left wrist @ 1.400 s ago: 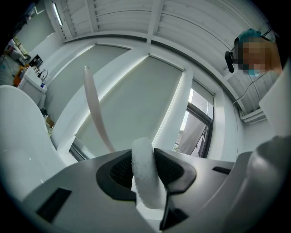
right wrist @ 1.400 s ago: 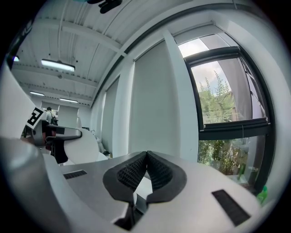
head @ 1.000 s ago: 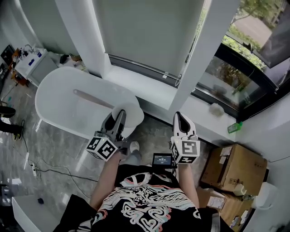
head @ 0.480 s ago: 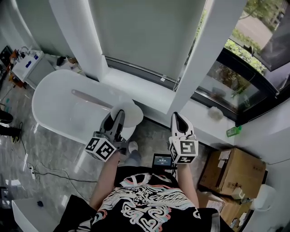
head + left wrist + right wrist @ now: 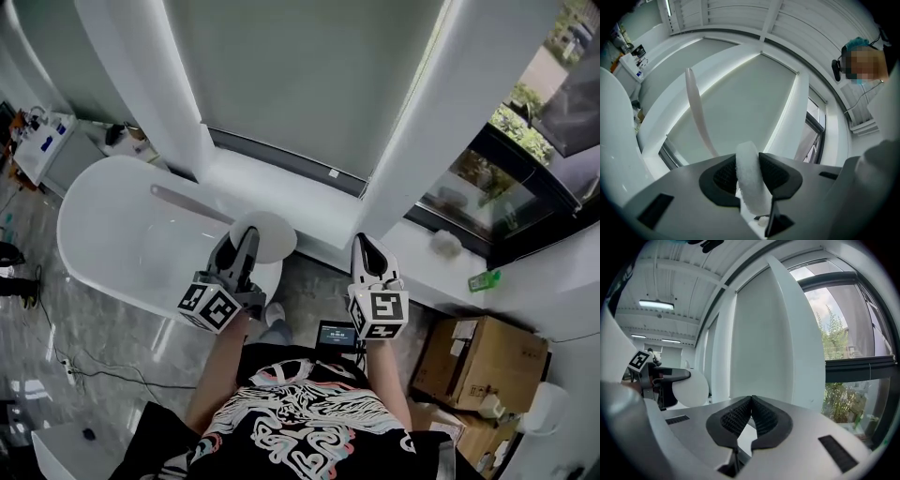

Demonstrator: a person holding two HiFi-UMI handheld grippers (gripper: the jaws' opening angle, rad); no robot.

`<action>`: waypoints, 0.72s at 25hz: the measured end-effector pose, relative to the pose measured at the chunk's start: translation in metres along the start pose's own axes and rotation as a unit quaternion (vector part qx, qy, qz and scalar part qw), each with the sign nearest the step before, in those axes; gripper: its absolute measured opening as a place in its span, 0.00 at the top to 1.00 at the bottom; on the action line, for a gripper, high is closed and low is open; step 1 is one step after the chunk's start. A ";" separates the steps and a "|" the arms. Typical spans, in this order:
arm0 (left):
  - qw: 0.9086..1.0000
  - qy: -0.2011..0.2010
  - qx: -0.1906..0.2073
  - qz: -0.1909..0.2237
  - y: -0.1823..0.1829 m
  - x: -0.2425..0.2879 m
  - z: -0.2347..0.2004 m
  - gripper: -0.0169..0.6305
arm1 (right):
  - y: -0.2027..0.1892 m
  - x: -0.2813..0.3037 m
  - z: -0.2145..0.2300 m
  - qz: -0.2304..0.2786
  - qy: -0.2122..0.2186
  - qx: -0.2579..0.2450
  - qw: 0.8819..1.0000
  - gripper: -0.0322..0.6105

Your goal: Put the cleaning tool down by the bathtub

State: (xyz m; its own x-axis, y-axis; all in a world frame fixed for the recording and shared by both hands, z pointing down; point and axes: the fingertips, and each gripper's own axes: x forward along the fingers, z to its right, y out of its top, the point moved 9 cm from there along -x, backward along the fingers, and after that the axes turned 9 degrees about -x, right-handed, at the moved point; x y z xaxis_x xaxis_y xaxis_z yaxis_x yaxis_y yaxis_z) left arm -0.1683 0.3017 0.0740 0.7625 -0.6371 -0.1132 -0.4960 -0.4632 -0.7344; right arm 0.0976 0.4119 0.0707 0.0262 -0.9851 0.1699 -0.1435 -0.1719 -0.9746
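The cleaning tool is a white round fuzzy pad [image 5: 266, 233] on a long pale handle [image 5: 190, 202] that reaches out over the white bathtub [image 5: 112, 246]. My left gripper [image 5: 246, 246] is shut on the pad. In the left gripper view the pad's edge [image 5: 751, 180] sits pinched between the dark jaws and the handle [image 5: 697, 115] rises up to the left. My right gripper [image 5: 367, 249] is held level beside it, over the floor by the window ledge. Its jaws [image 5: 751, 402] meet with nothing between them. The right gripper view shows the left gripper [image 5: 658, 376] and the pad [image 5: 693, 388].
A white window ledge [image 5: 417, 255] runs behind the tub, with a green item [image 5: 485, 278] on it. Cardboard boxes [image 5: 484, 352] stand at the right. A small screen [image 5: 336, 333] hangs at my waist. A white cabinet [image 5: 44, 142] and a floor cable [image 5: 89, 374] lie left.
The head view has drifted a little, so the tub and window sit slightly differently in the picture. Both grippers keep their places, and the left still holds the pad.
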 end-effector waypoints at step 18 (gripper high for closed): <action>0.999 -0.014 -0.038 -0.016 0.067 0.109 -0.108 0.77 | 0.014 0.152 -0.003 -0.042 -0.026 -0.007 0.999 0.91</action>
State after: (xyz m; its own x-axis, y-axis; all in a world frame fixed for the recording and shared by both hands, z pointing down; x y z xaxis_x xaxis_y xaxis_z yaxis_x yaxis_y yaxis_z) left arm -0.1629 0.1344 0.0848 0.7894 -0.6039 -0.1106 -0.5010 -0.5296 -0.6845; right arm 0.0970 0.2595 0.0835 0.0897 -0.9658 0.2432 -0.1522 -0.2546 -0.9550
